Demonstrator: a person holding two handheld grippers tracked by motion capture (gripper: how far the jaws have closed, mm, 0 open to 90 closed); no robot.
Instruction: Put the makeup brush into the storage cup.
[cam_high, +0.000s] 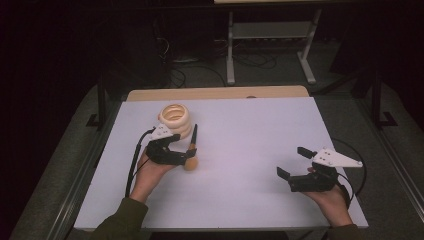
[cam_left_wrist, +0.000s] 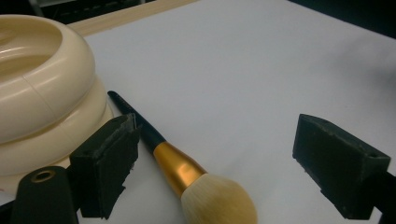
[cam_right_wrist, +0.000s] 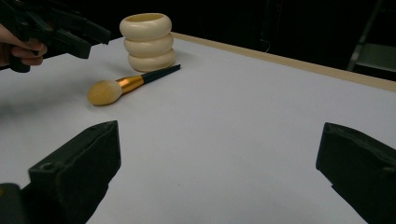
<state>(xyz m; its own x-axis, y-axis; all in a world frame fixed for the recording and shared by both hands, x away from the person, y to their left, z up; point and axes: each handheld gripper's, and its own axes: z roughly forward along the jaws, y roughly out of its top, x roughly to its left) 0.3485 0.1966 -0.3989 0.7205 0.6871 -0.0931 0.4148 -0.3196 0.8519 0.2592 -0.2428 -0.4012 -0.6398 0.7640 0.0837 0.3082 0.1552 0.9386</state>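
**Cream, gold and black on a white table**

A makeup brush (cam_left_wrist: 187, 172) shows a tan bristle head, shiny gold ferrule and dark handle. The ribbed holder (cam_left_wrist: 37, 93) beside it is plain cream. Both grippers' jaws are matt black against the white table (cam_high: 250, 130), edged in pale wood.

The desk (cam_high: 260, 125) has a white top with a pale wooden strip (cam_high: 215, 93) along its far edge, and it stands on a grey floor (cam_high: 350, 105). Beyond it the room is dark, with the light falling mainly on the desk. A light-grey metal frame (cam_high: 270, 37) stands on the floor behind, with dark cables (cam_high: 200, 65) lying near its feet.
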